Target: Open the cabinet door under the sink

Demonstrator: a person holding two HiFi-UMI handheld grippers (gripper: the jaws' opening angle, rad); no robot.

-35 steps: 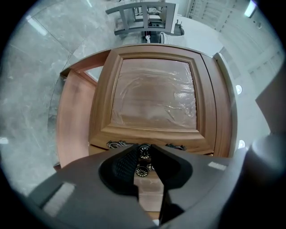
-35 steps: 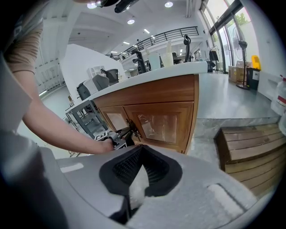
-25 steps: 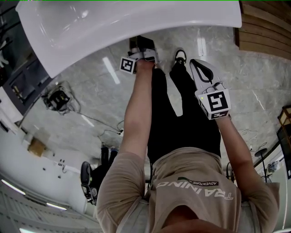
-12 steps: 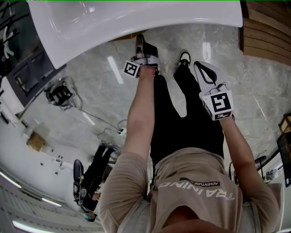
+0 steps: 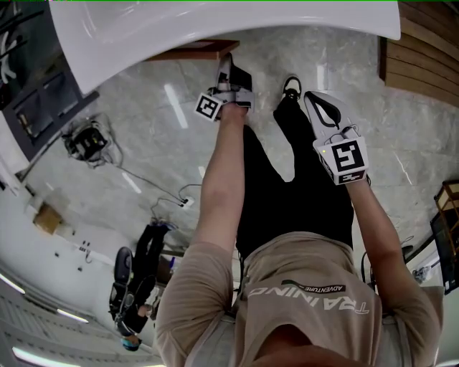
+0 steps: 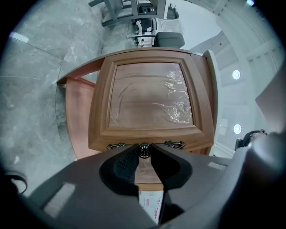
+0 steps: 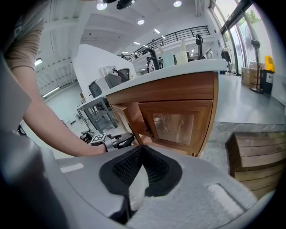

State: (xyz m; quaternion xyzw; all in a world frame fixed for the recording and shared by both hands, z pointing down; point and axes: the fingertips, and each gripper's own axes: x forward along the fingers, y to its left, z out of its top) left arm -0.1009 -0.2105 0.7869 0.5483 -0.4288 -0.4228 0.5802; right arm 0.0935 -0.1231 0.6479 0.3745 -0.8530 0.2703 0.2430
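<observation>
The wooden cabinet door (image 6: 149, 100), its panel under clear film, stands swung out from the cabinet below the white sink (image 5: 215, 21). My left gripper (image 6: 144, 147) is shut on the door's small ornate metal knob (image 6: 144, 151), pointing level. From the head view that gripper (image 5: 225, 64) sits just under the sink's front rim, beside the door's top edge (image 5: 188, 52). My right gripper (image 5: 319, 107) hangs apart to the right, tilted down, jaws together on nothing (image 7: 141, 150). The right gripper view shows the open door (image 7: 130, 121), the left gripper (image 7: 119, 141) and a second, closed door (image 7: 174, 125).
A wooden slatted crate (image 5: 423, 43) stands on the marble floor to the right of the cabinet, also in the right gripper view (image 7: 259, 152). The person's legs and shoe (image 5: 289, 87) are between the grippers. Cables and a small device (image 5: 84, 142) lie at the left.
The left gripper has drawn back from under the sink with the knob, and the door's brown top edge now shows out past the sink rim. The right gripper has barely moved.
</observation>
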